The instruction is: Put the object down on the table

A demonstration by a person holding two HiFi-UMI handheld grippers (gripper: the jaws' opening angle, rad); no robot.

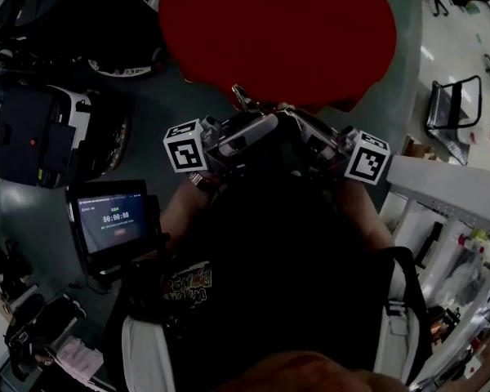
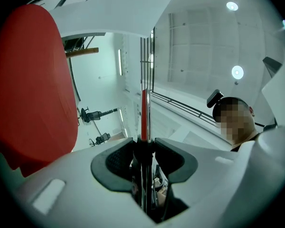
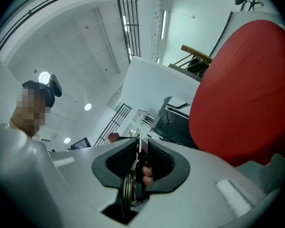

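Both tongs are clenched, held up close to my chest in the head view. The left tongs are pinched on a thin red edge with a metal rod running along it, which I take to be the rim of the red object. The right tongs are pinched on a thin metal piece; it is probably part of the same thing, though the view is too cramped for me to be sure. The red object itself spreads wide at 12 o'clock above the tongs, held up in the air, with dark floor behind it and no desk beneath.

The main risk I see is letting go here: nothing would catch it. The only pale flat surface sits out at 3 o'clock, so the whole thing has to swing over there first. Both grips are on narrow edges while the body is broad and looks floppy, so a quick swing could twist it out of one pair of tongs. If the two release unevenly, I expect it to tip and slide off the edge.
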